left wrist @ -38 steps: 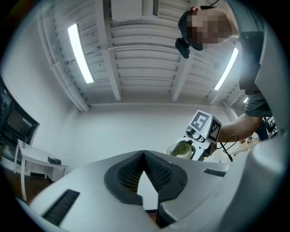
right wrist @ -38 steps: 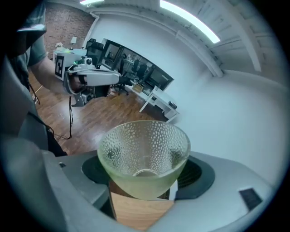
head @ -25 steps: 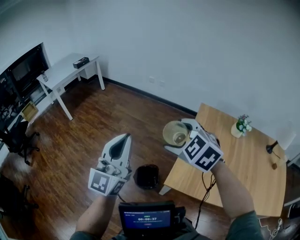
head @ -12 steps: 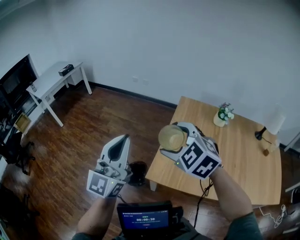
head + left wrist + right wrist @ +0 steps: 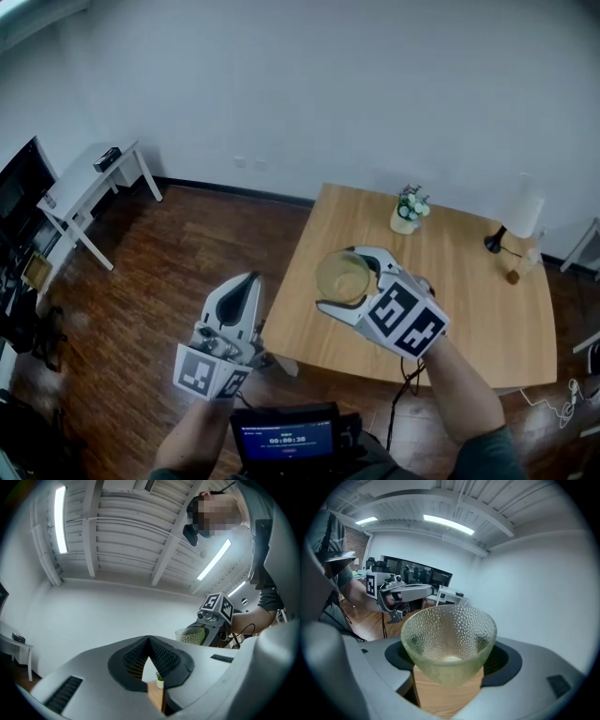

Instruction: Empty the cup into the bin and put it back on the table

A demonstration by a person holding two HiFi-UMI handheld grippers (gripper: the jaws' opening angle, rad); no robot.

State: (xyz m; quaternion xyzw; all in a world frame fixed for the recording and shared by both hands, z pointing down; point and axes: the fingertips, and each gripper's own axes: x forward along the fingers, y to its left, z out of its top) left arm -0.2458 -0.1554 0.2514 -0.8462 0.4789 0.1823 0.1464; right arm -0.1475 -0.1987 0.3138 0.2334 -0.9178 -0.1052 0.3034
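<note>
A dimpled clear glass cup (image 5: 343,277) is held mouth up between the jaws of my right gripper (image 5: 349,281), above the front left part of the wooden table (image 5: 469,281). In the right gripper view the cup (image 5: 449,641) fills the gap between the jaws of the right gripper (image 5: 449,665), and a pale round spot shows at its bottom. My left gripper (image 5: 246,283) hangs over the floor left of the table, its jaws shut with nothing between them. From the left gripper (image 5: 149,641) I see the cup (image 5: 191,635) off to the right. No bin is in view.
On the table's far side stand a small potted plant (image 5: 406,208) and a white lamp (image 5: 514,217), with a small brown object (image 5: 512,277) near it. A white desk (image 5: 89,178) and a dark monitor (image 5: 14,197) stand at the far left. A screen (image 5: 286,438) sits below my grippers.
The view has swung right, so the table now lies under the cup. The black bin by the table leg has dropped out of sight. Both grippers keep their grip and pose.
</note>
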